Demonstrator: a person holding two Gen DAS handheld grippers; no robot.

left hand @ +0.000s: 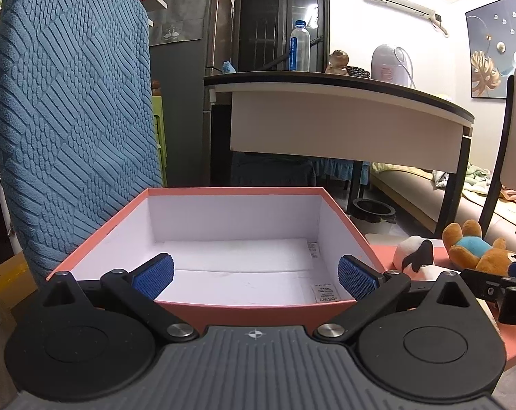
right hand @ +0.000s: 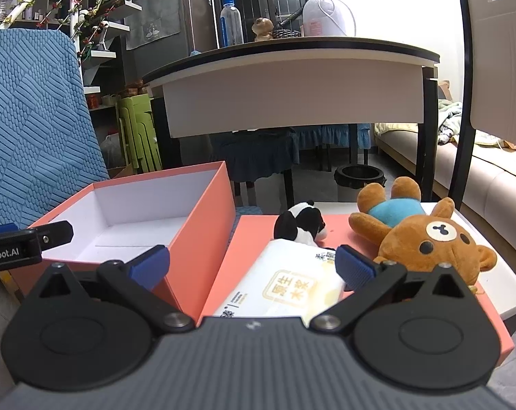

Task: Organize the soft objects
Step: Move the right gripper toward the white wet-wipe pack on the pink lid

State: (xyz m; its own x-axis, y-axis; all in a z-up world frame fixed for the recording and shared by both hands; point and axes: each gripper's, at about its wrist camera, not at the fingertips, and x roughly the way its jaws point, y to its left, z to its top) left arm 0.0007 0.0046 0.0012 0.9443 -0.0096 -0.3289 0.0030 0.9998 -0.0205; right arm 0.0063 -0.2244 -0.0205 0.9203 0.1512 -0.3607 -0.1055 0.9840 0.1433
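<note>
Soft things are seen in three: one tissue pack [right hand: 285,280], one panda toy [right hand: 302,225] and one brown bear toy [right hand: 425,235] in a blue shirt. All three lie on a salmon-pink lid [right hand: 254,235] on the table [right hand: 497,294], just right of the open pink box [right hand: 203,225]. Large characters in a rounded gold frame are printed on the tissue pack, too distorted to be read with certainty. A small white label reading "YOSINY" is stuck inside the box, near its front wall, in the left wrist view. "nRobot.AI" is read on the left tool's body where it enters the right wrist view.

The right tool [right hand: 252,266] is held with its blue pads wide apart, the tissue pack lying between them and nothing clamped; the panda is just beyond, the bear near the right pad. The left tool [left hand: 256,273] is likewise spread open at the box's near rim, over its white inside [left hand: 237,259], holding nothing.

One water bottle [right hand: 231,22] stands on a farther table [right hand: 292,78].
</note>
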